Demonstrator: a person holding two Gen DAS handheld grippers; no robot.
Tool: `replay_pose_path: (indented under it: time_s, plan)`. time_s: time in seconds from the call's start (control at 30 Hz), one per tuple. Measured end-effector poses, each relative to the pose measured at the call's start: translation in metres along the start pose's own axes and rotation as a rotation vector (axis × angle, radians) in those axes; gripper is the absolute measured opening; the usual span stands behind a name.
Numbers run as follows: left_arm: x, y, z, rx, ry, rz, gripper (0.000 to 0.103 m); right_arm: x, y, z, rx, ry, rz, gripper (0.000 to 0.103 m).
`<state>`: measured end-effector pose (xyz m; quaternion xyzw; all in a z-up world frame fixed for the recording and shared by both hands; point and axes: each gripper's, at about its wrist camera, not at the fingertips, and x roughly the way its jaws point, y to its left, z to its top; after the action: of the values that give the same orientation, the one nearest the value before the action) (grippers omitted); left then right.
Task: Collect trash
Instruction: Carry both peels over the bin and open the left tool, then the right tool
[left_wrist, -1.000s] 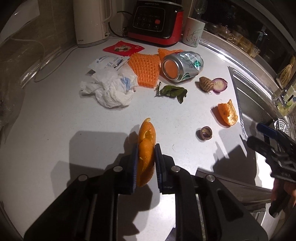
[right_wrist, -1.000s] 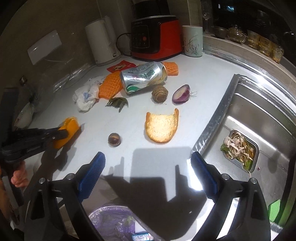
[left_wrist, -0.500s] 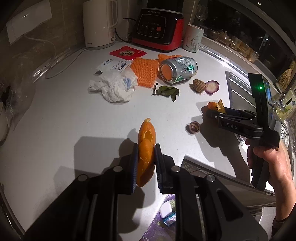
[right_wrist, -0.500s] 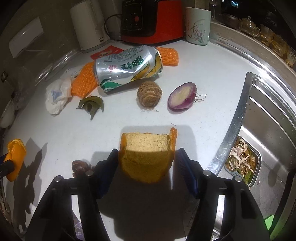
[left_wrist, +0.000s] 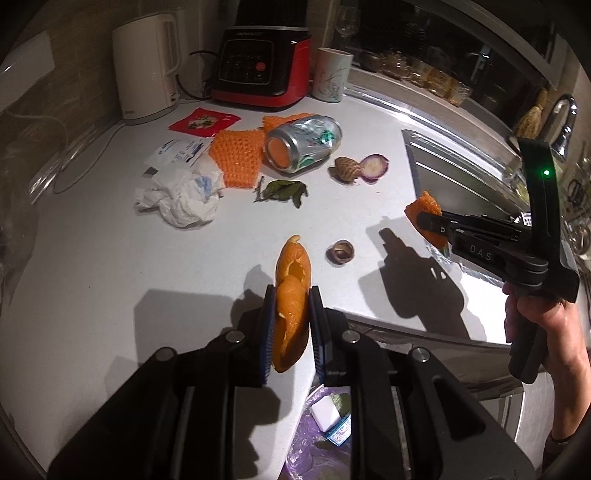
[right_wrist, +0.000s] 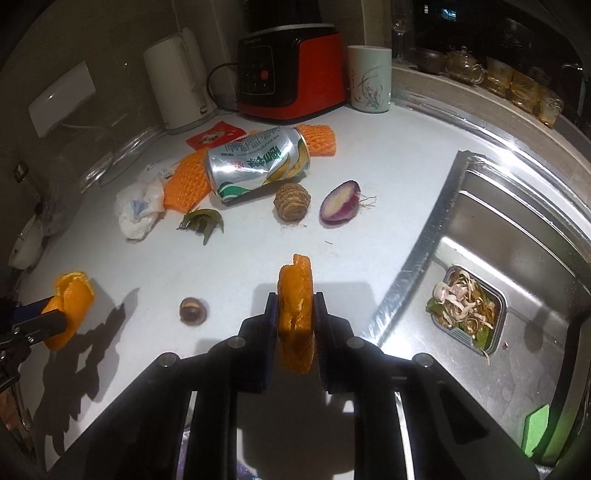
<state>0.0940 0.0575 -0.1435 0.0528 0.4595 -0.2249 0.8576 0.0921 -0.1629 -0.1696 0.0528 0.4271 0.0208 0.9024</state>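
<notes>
Two orange peels are gripped: the left gripper (left_wrist: 290, 321) clenches one peel (left_wrist: 291, 295). The right gripper (right_wrist: 295, 325), wide open a second ago, is closing on the second peel (right_wrist: 296, 314). Both can go to the bin bag (left_wrist: 317, 435) below the near counter edge.

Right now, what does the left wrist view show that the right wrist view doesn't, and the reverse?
Only the left wrist view shows the trash bag below the counter edge and the hand holding the right gripper. Only the right wrist view shows the sink strainer full of scraps. Both show the can, onion half, and each gripper closed on orange peel.
</notes>
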Motion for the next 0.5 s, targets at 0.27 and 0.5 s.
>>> replay_pose_path:
  time_s: [0.27, 0.5]
  plan:
    - [-0.012, -0.042, -0.028, 0.16, 0.017, -0.109, 0.017, -0.075, 0.002, -0.075, 0.067, 0.004, -0.025, 0.019]
    - [-0.022, -0.089, -0.086, 0.213, 0.051, -0.126, 0.017, -0.104, 0.001, -0.139, 0.067, 0.052, 0.009, 0.019]
